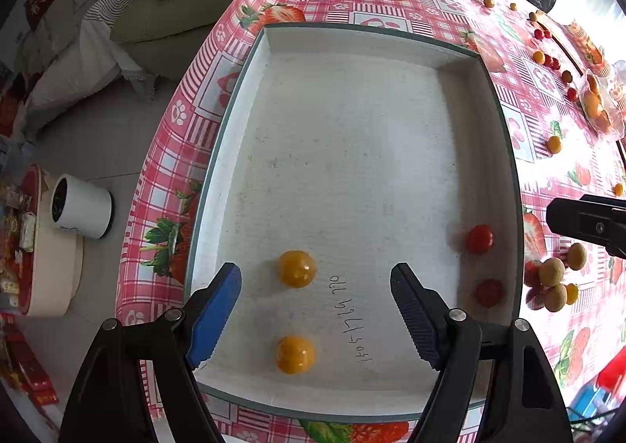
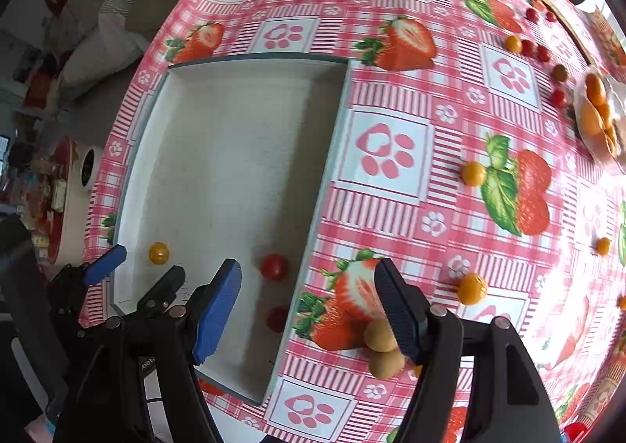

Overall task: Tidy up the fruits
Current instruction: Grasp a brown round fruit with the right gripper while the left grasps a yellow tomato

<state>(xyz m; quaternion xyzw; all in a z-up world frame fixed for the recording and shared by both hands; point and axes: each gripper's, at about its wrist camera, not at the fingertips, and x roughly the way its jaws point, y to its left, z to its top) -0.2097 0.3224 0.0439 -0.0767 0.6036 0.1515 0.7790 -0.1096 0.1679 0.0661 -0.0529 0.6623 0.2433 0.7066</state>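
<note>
Low in the left wrist view, we see our left hand-held gripper (image 1: 315, 310) spread wide with nothing pinched, above the white tray (image 1: 250, 63). Two yellow fruits (image 1: 296, 268) lie between its fingers, and two red tomatoes (image 1: 479, 239) sit toward the tray's right wall. At the bottom of the right wrist view, our right hand-held gripper (image 2: 309, 306) is likewise spread and empty, straddling the tray's edge, with tan fruits (image 2: 378, 335) beside its right finger. Farther up, more fruits dot the strawberry-print desk (image 2: 391, 153).
</note>
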